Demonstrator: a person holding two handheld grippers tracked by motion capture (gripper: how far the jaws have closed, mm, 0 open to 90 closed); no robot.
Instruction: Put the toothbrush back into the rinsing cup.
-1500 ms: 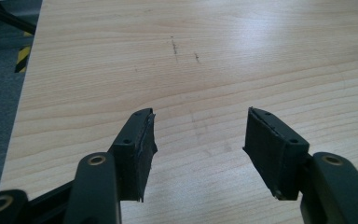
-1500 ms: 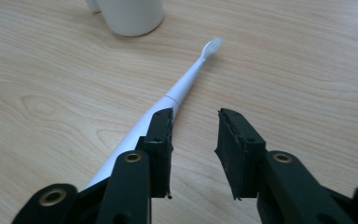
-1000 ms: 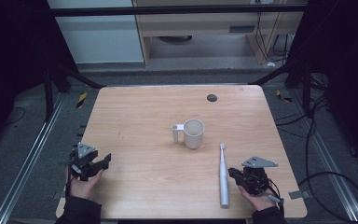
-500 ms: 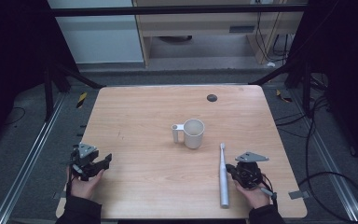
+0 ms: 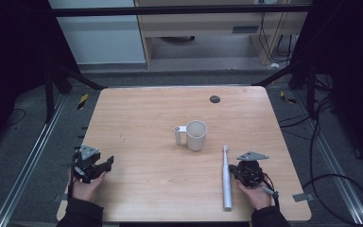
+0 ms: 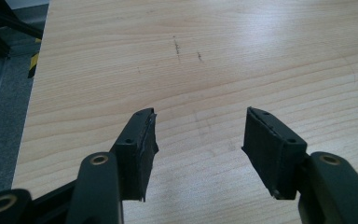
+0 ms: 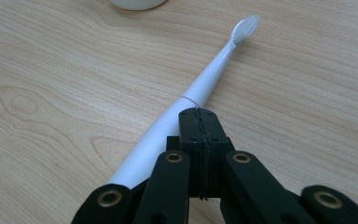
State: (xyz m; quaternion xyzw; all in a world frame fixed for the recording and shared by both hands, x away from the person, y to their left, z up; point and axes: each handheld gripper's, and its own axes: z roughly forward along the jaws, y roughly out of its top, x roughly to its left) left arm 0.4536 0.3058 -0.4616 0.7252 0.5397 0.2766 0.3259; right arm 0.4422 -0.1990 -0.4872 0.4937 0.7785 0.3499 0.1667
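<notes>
A white electric toothbrush lies flat on the wooden table, its head pointing away from me toward a white mug near the middle. My right gripper sits just right of the toothbrush handle, shut, with its pads pressed together on nothing. In the right gripper view the toothbrush runs past the left side of the closed jaws of the right gripper, and the mug's base shows at the top. My left gripper rests at the table's near left, open. The left gripper has bare wood between its jaws.
A small dark round spot marks the table's far right. Metal frame rails and cables run along the floor on both sides. Cabinets stand beyond the far edge.
My right gripper has shifted left toward the toothbrush handle. The left gripper, the mug and the toothbrush have stayed put.
</notes>
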